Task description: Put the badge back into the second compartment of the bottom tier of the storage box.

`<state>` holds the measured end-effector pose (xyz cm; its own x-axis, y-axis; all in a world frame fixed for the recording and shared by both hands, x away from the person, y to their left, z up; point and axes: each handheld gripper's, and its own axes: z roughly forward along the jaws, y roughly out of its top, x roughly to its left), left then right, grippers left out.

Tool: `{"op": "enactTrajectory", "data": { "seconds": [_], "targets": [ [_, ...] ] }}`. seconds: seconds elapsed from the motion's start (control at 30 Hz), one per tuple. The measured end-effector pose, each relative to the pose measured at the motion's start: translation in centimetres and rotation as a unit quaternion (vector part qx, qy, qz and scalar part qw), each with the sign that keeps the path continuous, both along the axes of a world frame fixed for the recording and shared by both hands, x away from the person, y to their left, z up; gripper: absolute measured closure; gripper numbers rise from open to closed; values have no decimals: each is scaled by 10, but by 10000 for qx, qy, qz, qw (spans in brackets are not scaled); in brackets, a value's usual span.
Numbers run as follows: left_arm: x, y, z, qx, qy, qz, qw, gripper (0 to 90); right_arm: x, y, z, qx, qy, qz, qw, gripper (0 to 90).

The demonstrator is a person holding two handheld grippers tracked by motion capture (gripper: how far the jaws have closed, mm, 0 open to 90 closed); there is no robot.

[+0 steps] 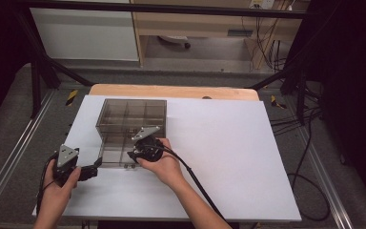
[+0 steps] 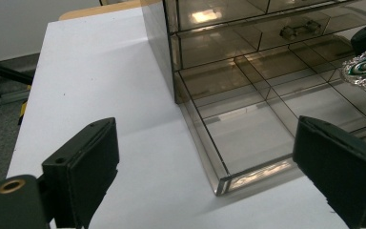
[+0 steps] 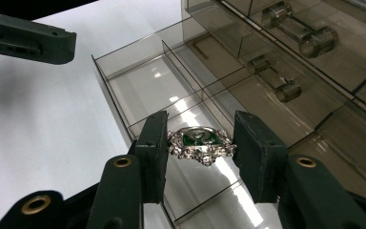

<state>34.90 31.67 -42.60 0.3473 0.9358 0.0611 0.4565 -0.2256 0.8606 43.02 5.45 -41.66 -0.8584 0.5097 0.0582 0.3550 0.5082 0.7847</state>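
The right tool clamps one silver, green-stoned oval brooch over the smoky acrylic drawer cabinet's pulled-out tray, seemingly not touching it; left tool gapes empty beside, low over the counter.

Each gripper, left gripper and right gripper, has a black body, a grey three-cornered top plate, brass-ringed screw holes, flat dark padded jaws and a trailing black cable. Forearms are bare, without sleeves.

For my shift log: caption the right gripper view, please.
Right gripper shut on a green-and-silver brooch above the open smoked-acrylic drawer.
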Motion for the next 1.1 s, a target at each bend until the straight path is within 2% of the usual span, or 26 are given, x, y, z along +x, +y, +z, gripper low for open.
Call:
{"op": "enactTrajectory", "data": {
  "seconds": [1.1],
  "targets": [
    [0, 0, 0, 12, 14, -25, 10000, 86, 5, 6, -7, 39, 111, -76, 9999, 569]
  ]
}}
